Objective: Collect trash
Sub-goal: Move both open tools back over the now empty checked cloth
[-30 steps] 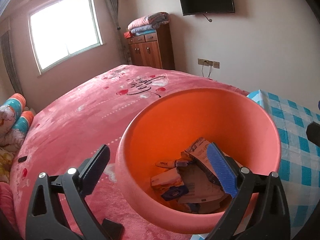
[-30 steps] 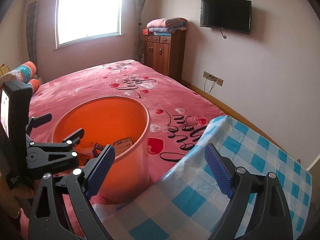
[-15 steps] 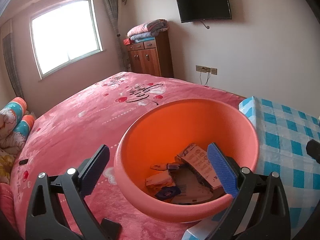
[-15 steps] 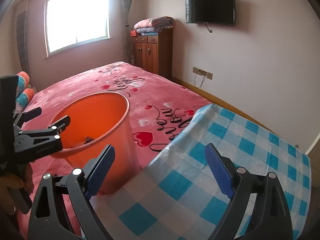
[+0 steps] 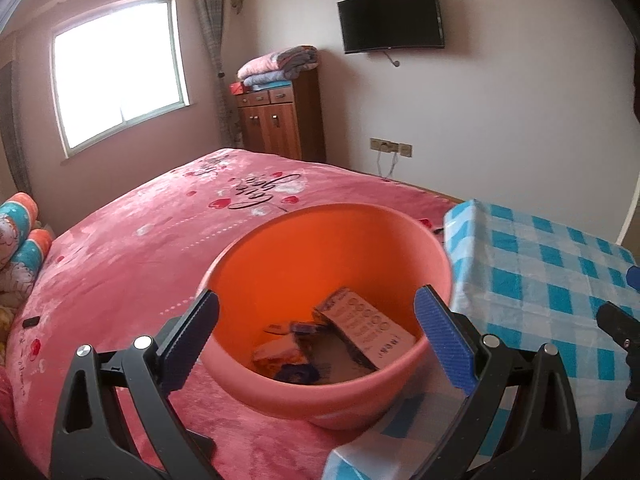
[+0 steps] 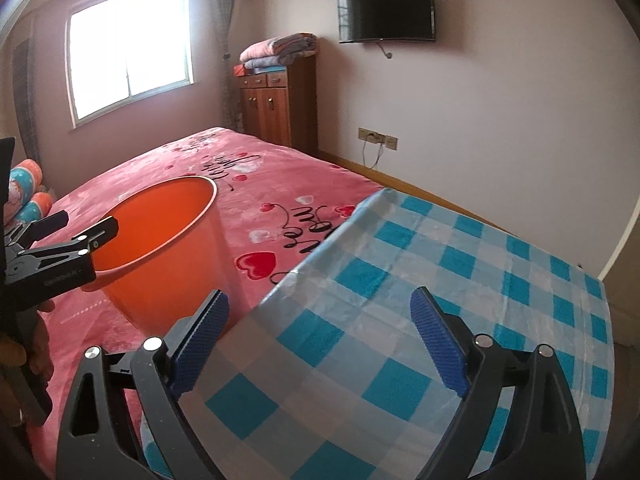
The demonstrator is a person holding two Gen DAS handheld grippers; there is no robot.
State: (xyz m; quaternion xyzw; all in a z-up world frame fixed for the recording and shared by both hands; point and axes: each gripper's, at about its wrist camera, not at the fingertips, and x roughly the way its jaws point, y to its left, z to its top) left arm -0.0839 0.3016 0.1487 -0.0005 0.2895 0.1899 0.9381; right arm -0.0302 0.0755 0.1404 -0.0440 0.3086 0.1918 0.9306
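The bin [image 5: 328,312], trash inside, stands on the bed beside the checked table [image 6: 460,280]. Both the left gripper [image 5: 316,336] and right gripper [image 6: 320,328] are held wide and empty, the right's jaws just opened further; remaining trash should be sought

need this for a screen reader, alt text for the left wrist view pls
An orange bin holding cardboard boxes and other scraps stands on a pink bed, seen between the open, empty fingers of the left gripper. A table in a blue checked cloth is at right; behind are a window, a wooden cabinet and a wall TV.
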